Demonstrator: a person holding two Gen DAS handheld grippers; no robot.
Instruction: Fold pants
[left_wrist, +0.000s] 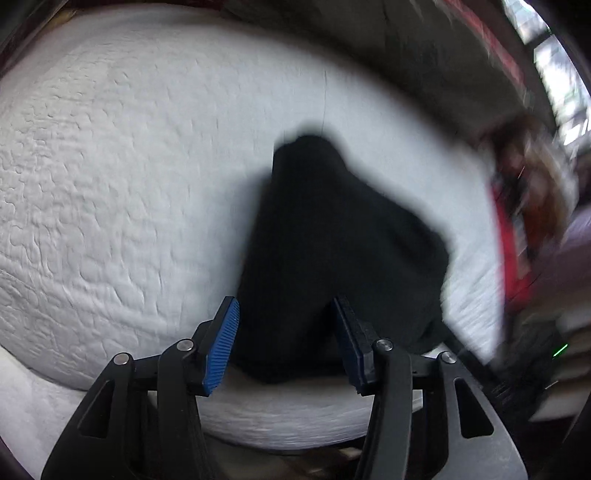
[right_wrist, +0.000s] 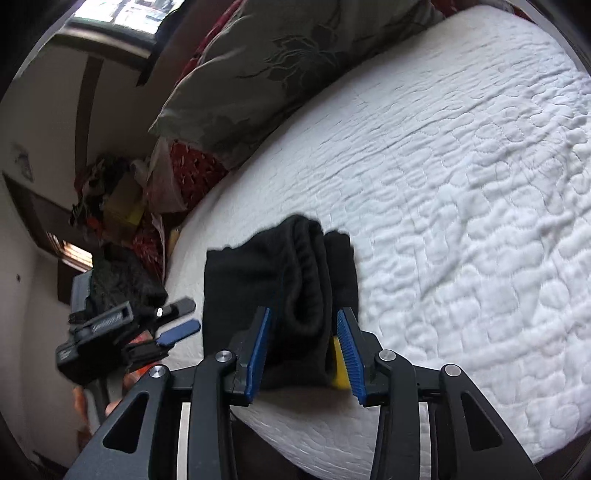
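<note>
Black pants (right_wrist: 280, 280) lie folded into a compact bundle on the white quilted bedspread (right_wrist: 461, 192), near its front edge. Your right gripper (right_wrist: 304, 350) hangs over the bundle's near end, jaws spread, with the gathered waistband between the blue pads (right_wrist: 258, 350); whether they press it, you cannot tell. Your left gripper (left_wrist: 286, 345) is beside the pants' left edge, jaws spread and holding nothing. A floral pillow (right_wrist: 266, 70) sits well beyond the pants.

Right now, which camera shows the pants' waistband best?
The right wrist view: the gathered waistband of the black pants is sharp there. The left wrist view shows the pants only as a blurred dark shape.
</note>
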